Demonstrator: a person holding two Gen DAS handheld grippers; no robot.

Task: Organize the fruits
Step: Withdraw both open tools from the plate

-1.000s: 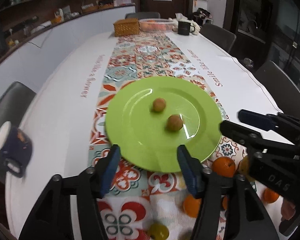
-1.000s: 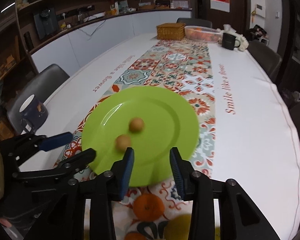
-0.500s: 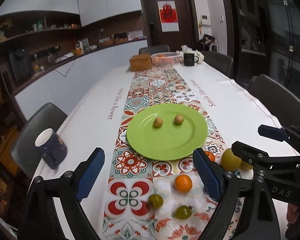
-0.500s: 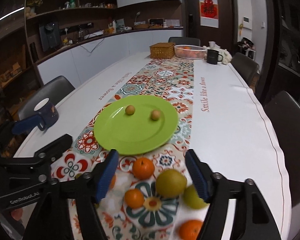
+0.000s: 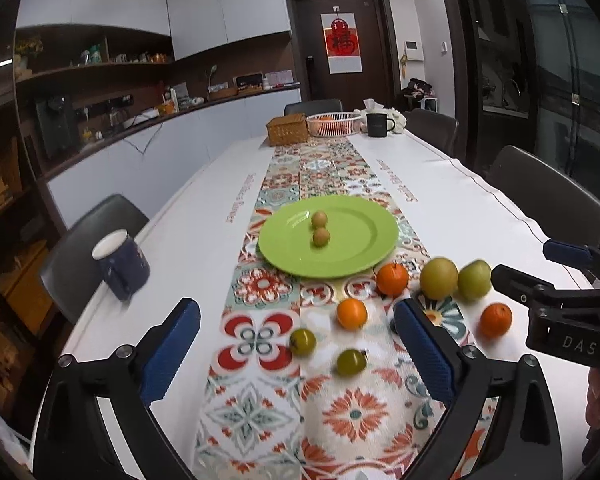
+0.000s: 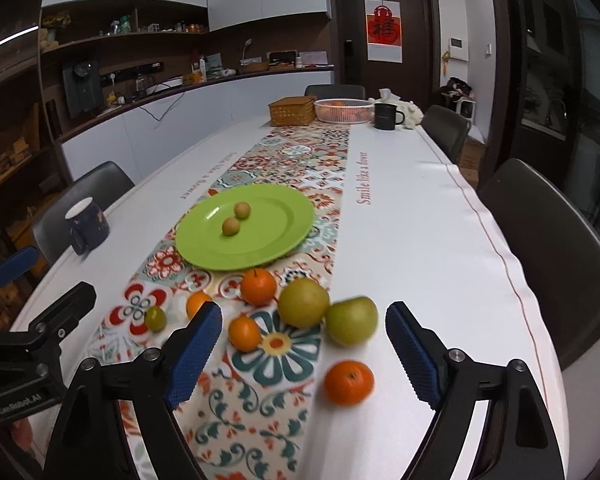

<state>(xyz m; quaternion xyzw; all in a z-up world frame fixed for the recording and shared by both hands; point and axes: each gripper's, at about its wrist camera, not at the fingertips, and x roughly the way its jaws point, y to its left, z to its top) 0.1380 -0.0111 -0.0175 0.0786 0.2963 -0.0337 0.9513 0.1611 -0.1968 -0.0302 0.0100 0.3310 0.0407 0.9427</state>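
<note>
I hold my left hand-held gripper [image 5: 296,320] and right hand-held gripper [image 6: 304,320] above the near end of the surface [image 6: 412,216], both spread wide and empty. Two small brownish fruits [image 6: 236,218] sit on the green plate [image 6: 268,240]. Nearer me, oranges [image 6: 258,286], two large yellow-green fruits [image 6: 304,302] and small green ones [image 5: 303,342] lie loose on the patterned runner [image 6: 260,400].

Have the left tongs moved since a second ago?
Yes. The left tongs have pulled back from the green plate, whose near rim sat between their fingers before; they are open over the loose fruit.
</note>
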